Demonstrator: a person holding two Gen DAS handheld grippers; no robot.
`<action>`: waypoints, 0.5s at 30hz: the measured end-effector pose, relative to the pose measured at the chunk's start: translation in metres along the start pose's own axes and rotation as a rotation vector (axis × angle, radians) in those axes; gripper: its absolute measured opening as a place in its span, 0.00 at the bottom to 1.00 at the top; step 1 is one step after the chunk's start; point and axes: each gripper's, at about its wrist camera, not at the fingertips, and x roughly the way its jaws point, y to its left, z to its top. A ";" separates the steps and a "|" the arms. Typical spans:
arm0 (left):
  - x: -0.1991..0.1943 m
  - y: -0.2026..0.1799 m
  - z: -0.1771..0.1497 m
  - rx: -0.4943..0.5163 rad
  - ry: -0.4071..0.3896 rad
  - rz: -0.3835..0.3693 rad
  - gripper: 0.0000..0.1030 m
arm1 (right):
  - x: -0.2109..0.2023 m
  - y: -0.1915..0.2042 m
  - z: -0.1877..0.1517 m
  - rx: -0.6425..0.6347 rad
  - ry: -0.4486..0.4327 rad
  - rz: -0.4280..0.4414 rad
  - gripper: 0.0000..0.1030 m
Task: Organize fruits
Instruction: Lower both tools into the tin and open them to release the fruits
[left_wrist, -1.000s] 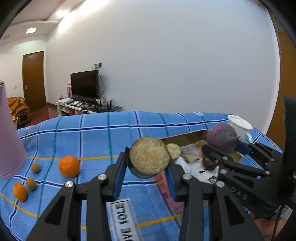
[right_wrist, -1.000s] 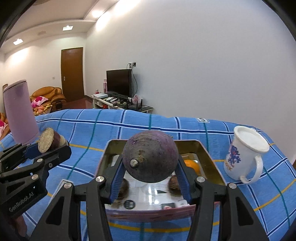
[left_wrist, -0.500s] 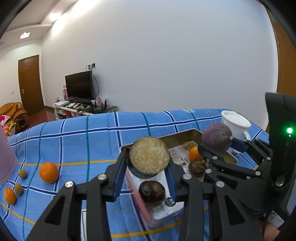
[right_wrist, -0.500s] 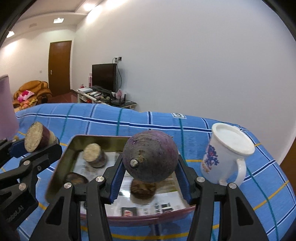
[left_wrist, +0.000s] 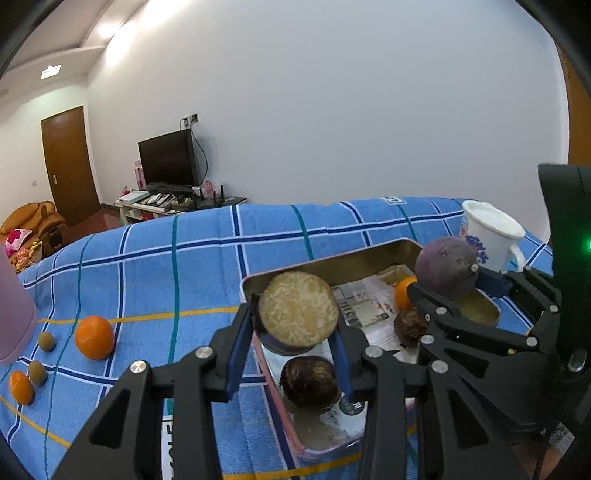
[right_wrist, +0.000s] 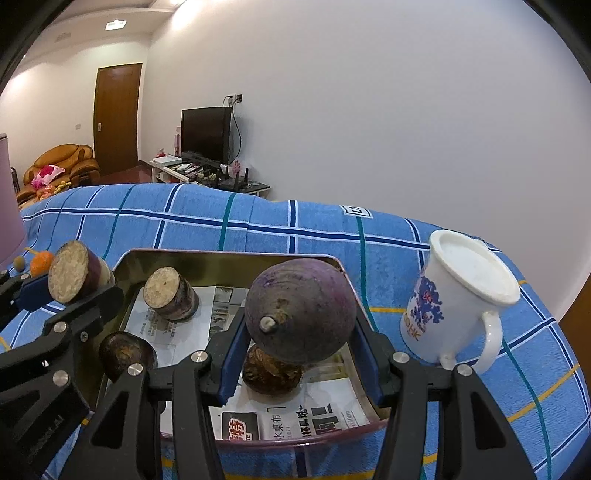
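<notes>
Hovering over the tin (right_wrist: 236, 258), the right gripper (right_wrist: 301, 345) clamps a round purple fruit (right_wrist: 301, 310) and the left gripper (left_wrist: 291, 347) a cut piece (left_wrist: 298, 308); dropped together, they could collide or bounce out.

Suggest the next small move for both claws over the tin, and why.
Probably lower both, then release. The right claw grips the round purple fruit and the left claw the cut piece, both above the tin. Steer to bare paper: a brown fruit sits just under the purple one.
</notes>
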 end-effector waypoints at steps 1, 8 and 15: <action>0.001 0.000 0.000 0.000 0.001 0.002 0.40 | 0.002 0.001 0.001 -0.001 0.004 0.002 0.53; 0.005 -0.001 -0.002 0.006 0.013 0.015 0.40 | 0.010 0.000 0.002 0.004 0.022 0.015 0.53; 0.008 0.000 -0.003 0.001 0.029 0.021 0.40 | 0.018 0.004 0.004 -0.006 0.046 0.035 0.53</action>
